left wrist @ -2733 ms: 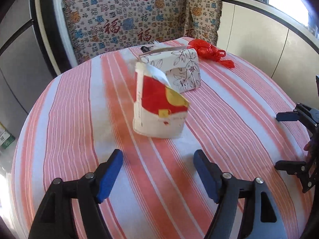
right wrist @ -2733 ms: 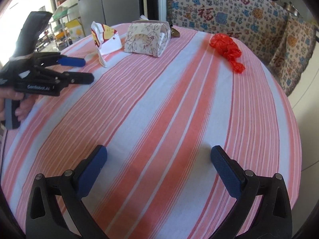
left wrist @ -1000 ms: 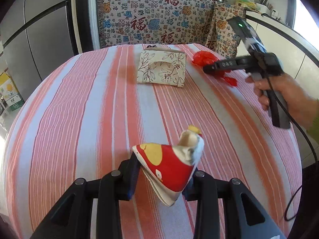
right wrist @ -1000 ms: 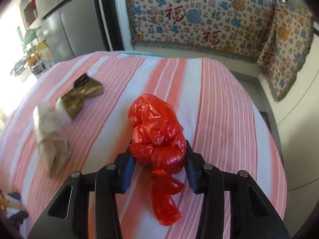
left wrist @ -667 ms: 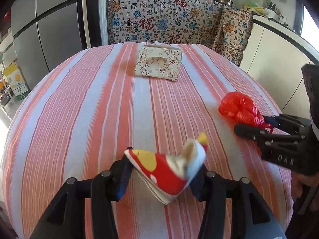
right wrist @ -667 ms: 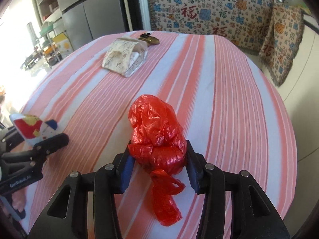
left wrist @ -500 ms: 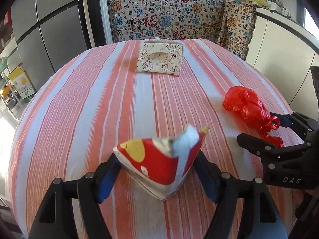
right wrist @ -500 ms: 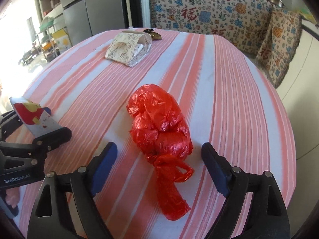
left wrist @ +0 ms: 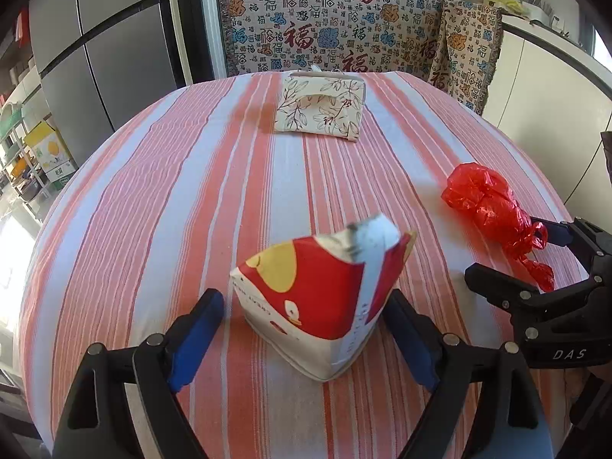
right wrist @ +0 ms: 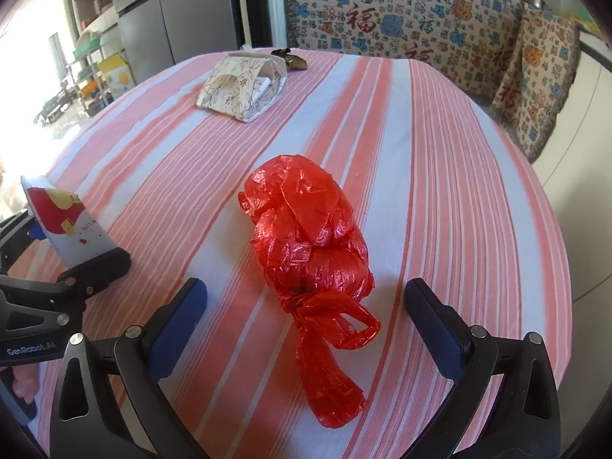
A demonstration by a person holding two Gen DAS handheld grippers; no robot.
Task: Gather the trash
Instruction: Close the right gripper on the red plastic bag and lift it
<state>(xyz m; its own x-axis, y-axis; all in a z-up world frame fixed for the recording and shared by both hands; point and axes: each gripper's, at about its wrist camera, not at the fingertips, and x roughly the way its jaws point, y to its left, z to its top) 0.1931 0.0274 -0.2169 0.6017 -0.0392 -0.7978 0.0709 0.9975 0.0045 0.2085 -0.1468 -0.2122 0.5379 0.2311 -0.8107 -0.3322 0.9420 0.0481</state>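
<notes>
Between the blue pads of our left gripper sits the crumpled red, white and yellow paper carton, resting on the round table with its pink-and-white striped cloth; our jaws have just been opening and now stand wide, clear of its sides. Just beside it, our right gripper has likewise just been opening, spread wide around the knotted red plastic bag, which lies loose on the cloth with its tied handles toward us. Farther back we see a cream fabric tissue pouch printed with leaves, and beyond the table a patterned woven throw.
</notes>
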